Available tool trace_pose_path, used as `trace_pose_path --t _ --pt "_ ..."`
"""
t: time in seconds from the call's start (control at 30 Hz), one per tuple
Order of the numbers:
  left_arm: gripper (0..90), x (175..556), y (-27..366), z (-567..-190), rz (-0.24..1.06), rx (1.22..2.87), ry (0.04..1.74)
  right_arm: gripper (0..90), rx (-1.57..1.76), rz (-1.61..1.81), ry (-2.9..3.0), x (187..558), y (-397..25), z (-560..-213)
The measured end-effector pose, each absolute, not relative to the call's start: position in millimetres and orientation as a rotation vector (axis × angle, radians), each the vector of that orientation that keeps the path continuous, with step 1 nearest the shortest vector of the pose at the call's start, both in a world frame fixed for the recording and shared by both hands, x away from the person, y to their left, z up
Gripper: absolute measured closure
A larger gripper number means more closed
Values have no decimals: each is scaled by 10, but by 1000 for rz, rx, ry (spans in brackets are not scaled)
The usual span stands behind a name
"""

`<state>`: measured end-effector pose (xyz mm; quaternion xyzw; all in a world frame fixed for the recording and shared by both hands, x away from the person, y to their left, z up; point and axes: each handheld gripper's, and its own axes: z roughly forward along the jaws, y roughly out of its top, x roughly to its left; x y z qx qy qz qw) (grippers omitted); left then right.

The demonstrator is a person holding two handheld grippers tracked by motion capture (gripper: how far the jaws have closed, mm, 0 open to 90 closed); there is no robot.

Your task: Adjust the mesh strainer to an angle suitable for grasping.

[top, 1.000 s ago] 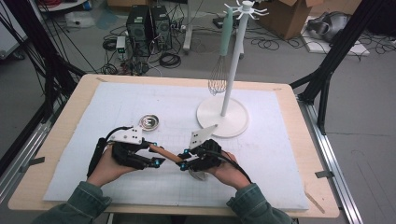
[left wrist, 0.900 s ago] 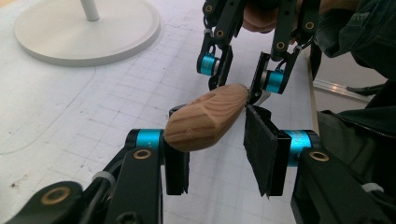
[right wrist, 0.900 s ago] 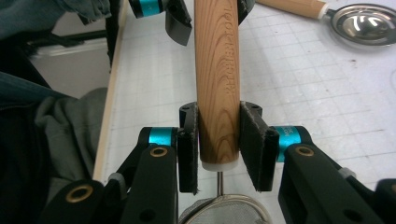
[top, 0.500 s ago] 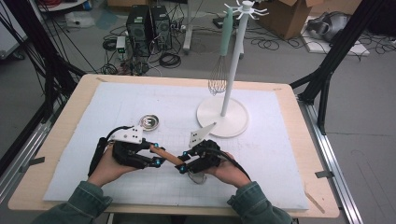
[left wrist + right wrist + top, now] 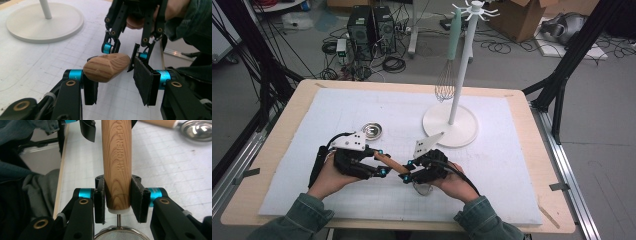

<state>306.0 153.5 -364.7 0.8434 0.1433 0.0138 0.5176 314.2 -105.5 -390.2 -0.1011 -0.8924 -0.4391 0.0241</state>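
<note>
Wooden handle (image 5: 389,163) bridging two claws above the surface (image 5: 512,165).
Long axis running 10 to 4 o'clock in the high view, rounded grained end toward 10, between the parted pads of the released left claw (image 5: 115,83); right claw (image 5: 117,201) clenched on the stamped cylindrical handle just above a thin wire stem and round steel mesh rim (image 5: 120,235).

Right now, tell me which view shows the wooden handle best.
The right gripper view: the wooden handle is close and clamped, its lettering readable. The left gripper view shows its rounded end; the high view shows a short brown bar.
</note>
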Motion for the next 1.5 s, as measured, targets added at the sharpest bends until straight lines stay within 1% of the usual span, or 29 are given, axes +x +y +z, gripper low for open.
trace_pose_path --t 0.17,0.3,0.43,0.63,0.8,1.1,1.2,1.37,1.5 --pt "572 3097 1533 -3603 32 1994 391 682 -376 -1412 -2776 3115 -1048 -3883" --pt "601 3110 1537 -3568 27 1964 418 682 -403 -1443 -2799 3080 -1020 -3864" --pt "606 3128 1540 -3543 21 1951 437 681 -428 -1470 -2810 3068 -1007 -3844" --pt "659 3119 1525 -3508 -24 1948 406 674 -419 -1464 -2811 3061 -997 -3839" --pt "699 3107 1516 -3481 -37 1948 368 657 -387 -1457 -2777 3087 -1026 -3824" --pt "702 3083 1458 -3424 -31 1983 299 648 -338 -1459 -2685 3142 -1072 -3813" --pt "702 3080 1444 -3405 -34 1982 280 660 -316 -1462 -2692 3138 -1077 -3806" --pt "696 3085 1441 -3396 -43 1956 302 694 -298 -1465 -2710 3090 -1071 -3775" --pt "668 3080 1429 -3388 -1 1956 330 701 -340 -1484 -2725 3065 -1057 -3754"
